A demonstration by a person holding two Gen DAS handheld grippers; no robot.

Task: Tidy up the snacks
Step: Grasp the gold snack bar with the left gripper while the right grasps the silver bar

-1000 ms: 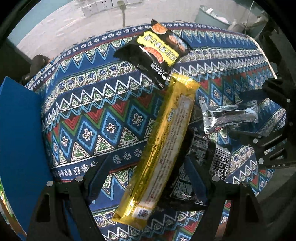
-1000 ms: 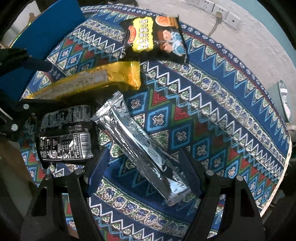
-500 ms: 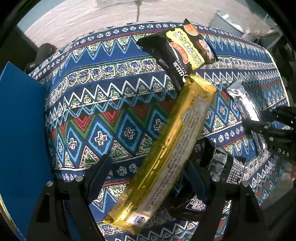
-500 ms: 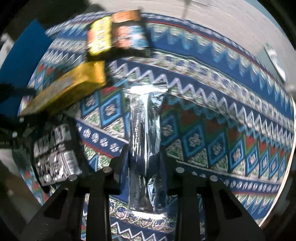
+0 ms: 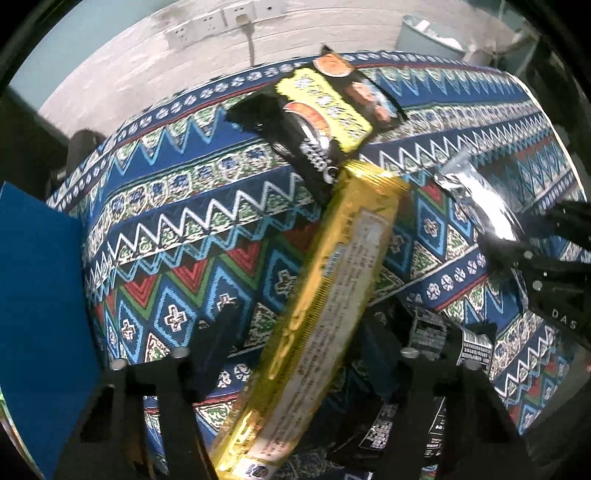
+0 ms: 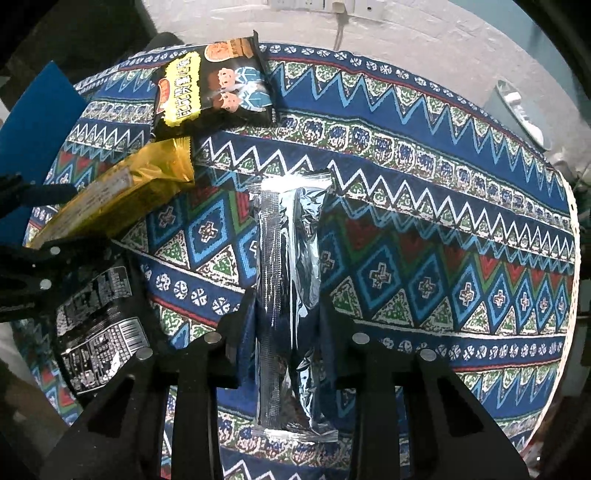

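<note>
A long gold packet (image 5: 332,288) lies slantwise on the patterned tablecloth (image 5: 177,229), with its near part between the fingers of my left gripper (image 5: 299,343). The jaws are closing; a gap still shows on the packet's left side. My right gripper (image 6: 286,325) is shut on a silver foil packet (image 6: 288,251), which runs straight away from the fingers. A black and yellow snack bag (image 5: 321,122) lies at the far side, touching the gold packet's far end. Beside the left gripper sits a black packet (image 6: 96,325) with a barcode, partly hidden under the gold one.
A blue flat board (image 5: 37,314) stands at the table's left edge. The round table's rim (image 6: 569,258) curves close on the right. A pale bin (image 5: 428,33) and wall sockets (image 5: 207,26) are behind the table.
The right gripper closed on the silver packet and rolled, so the packet now lines up with its fingers. The left jaws narrowed around the gold packet.
</note>
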